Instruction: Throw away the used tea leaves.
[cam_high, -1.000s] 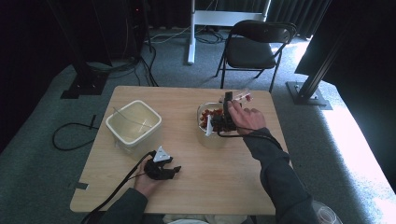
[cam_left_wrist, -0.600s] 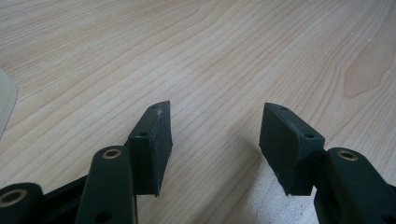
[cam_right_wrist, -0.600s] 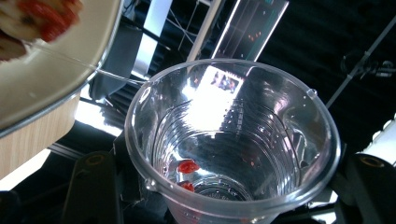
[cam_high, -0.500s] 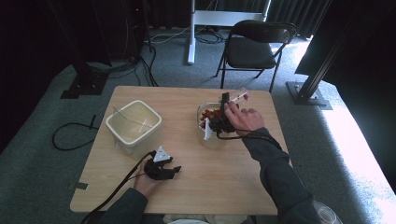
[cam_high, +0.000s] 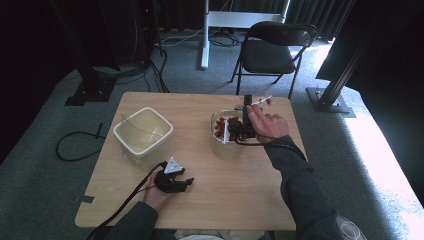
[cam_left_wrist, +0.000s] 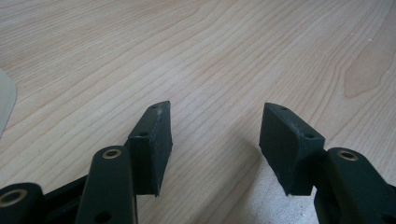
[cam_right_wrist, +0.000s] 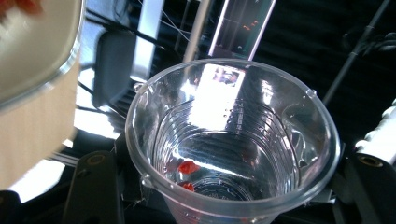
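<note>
Tipping a clear plastic cup (cam_right_wrist: 232, 140) over the glass container (cam_high: 225, 142) of red pieces.

Resting on the desk (cam_high: 235, 200) at left, near the empty cream tub (cam_high: 143, 134): left claw (cam_left_wrist: 215, 140), spread wide, gripping nothing. Clamped on the cup at right, above the container: right claw (cam_high: 235, 129), narrowed around its wall. Two red bits (cam_right_wrist: 187, 167) clinging near the bottom; best finished with a steeper tilt, mouth kept over the container, grip firm without crushing the thin wall.
</note>
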